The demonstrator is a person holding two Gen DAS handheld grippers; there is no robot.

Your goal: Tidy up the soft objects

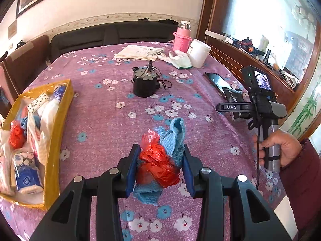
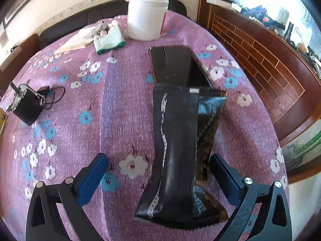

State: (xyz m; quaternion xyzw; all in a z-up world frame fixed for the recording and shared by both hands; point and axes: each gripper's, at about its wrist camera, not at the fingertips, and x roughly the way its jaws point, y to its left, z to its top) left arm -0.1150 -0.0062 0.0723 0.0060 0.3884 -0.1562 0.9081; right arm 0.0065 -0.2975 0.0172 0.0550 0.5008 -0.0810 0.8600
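- Purple cloth printed with white and blue flowers (image 1: pixel 124 120) covers the bench, with a dark sofa and a pale wall behind it.
- My left tool (image 1: pixel 160 168) pinches a crumpled red plastic bag (image 1: pixel 158 164) together with a light blue knitted cloth (image 1: pixel 174 138) between its blue pads, both lifted clear of the bench.
- Off to the left sits a yellow open-topped box (image 1: pixel 60 120), already filled with tissue packs, white cloths and another red bag.
- My right tool (image 2: pixel 158 177) stands spread wide, its pads apart on either side of a black foil pouch with silver lettering (image 2: pixel 176 150); neither pad presses on it.
- That pouch lies flat on the bench, its far end touching a black flat phone-like slab (image 2: pixel 174 66).
- Farther back stand a white plastic tub (image 2: pixel 147 18), a pink-sleeved bottle (image 1: pixel 181 38), a white glove with a green cuff (image 2: pixel 109 40) and some papers (image 1: pixel 138 52).
- Near the middle sits a small black motor with a thin wire (image 1: pixel 145 84).
- From the left camera, my right hand (image 1: pixel 284 148) grips its tool's handle.
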